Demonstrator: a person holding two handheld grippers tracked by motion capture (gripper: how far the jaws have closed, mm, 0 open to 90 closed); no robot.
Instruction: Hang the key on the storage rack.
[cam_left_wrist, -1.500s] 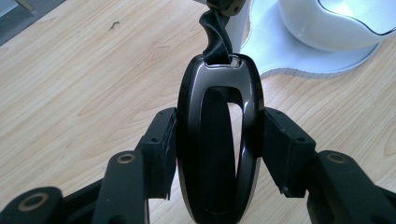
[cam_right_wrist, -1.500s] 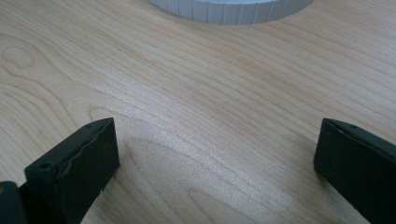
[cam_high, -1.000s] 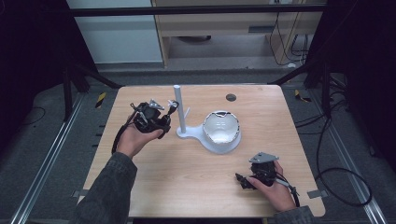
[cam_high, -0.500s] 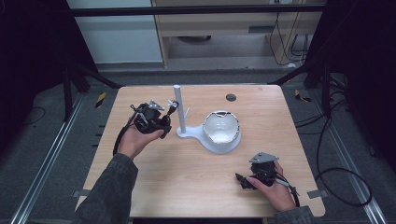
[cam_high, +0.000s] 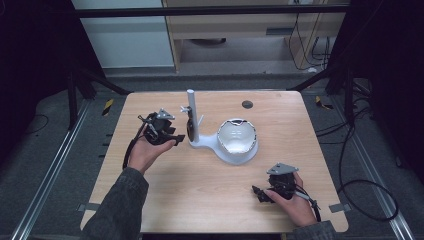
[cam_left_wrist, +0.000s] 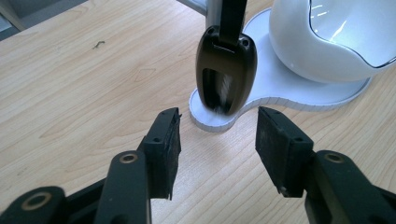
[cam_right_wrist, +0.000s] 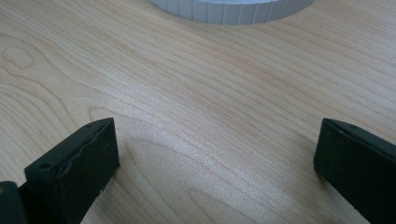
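Note:
A white stand (cam_high: 235, 152) with an upright post (cam_high: 192, 117) and a white bowl-shaped cup (cam_high: 237, 136) sits mid-table. A dark oval object (cam_left_wrist: 226, 70) hangs on a strap from the post, just above the stand's base (cam_left_wrist: 280, 86); it is also seen in the high view (cam_high: 189, 126). My left gripper (cam_high: 176, 138) is open just left of the post, its jaws (cam_left_wrist: 217, 140) a little short of the hanging object with nothing between them. My right gripper (cam_high: 259, 192) rests low near the table's front right, open (cam_right_wrist: 215, 163) over bare wood.
The wooden table (cam_high: 210, 200) has a dark round hole (cam_high: 247, 104) at the back. The stand's ribbed rim (cam_right_wrist: 233, 9) lies ahead of the right gripper. Black frame legs and cables surround the table on the floor.

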